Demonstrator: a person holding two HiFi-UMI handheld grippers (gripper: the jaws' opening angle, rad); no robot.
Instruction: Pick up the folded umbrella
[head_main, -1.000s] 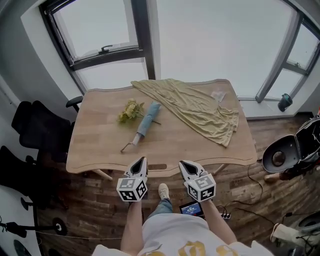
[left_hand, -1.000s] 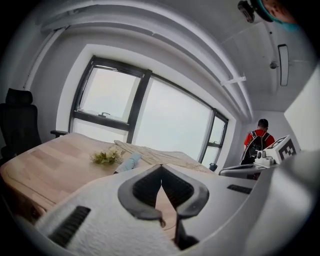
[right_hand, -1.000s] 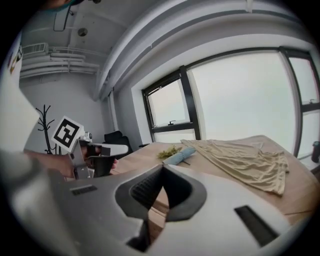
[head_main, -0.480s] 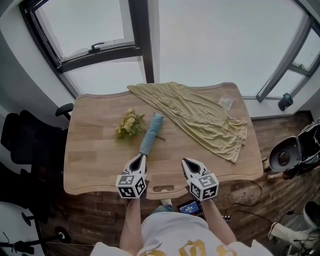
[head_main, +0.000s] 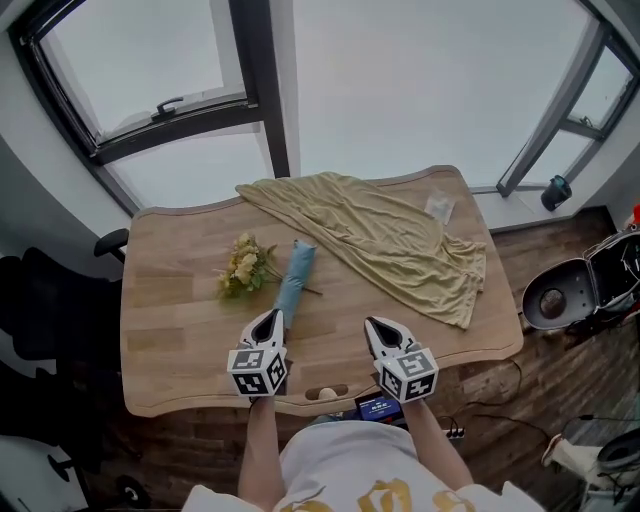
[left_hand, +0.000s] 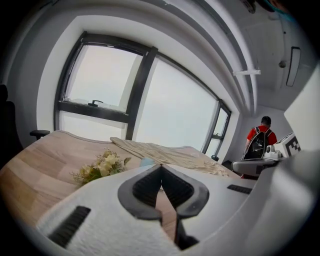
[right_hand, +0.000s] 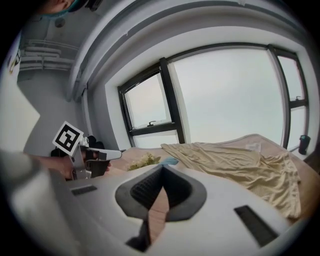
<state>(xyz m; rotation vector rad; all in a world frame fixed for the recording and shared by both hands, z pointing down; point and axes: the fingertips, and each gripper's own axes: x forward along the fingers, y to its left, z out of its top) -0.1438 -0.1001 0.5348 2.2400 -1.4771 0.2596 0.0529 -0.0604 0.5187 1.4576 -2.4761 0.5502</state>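
Umbrella (head_main: 291, 283) not yet gripped. Nearest, over the front edge of the table (head_main: 170, 335): left gripper (head_main: 269, 318) and right gripper (head_main: 374, 326), both pinched closed, tips meeting, nothing between them. Must part before any grab; pushed in closed, would only shove the bundle along the wood.

Just beyond the left tips: folded, pale blue, lying lengthwise away from the person, near end hidden behind the left gripper. Looks round and sleeved in slick fabric, so likely to roll aside or squirt out of a pinch taken off-centre. Held at one end only, likely to droop and slip.

Just to its left, touching or nearly so: yellow flowers (head_main: 240, 268), with a thin stem (head_main: 313, 291) poking out on the blue sleeve's right side. Easily caught in a wide bite and dragged up too, or scattered by a sideways approach.

Farther back and to the right: yellowish cloth (head_main: 400, 235), apart from the bundle, at risk only from a careless sweep by the right gripper
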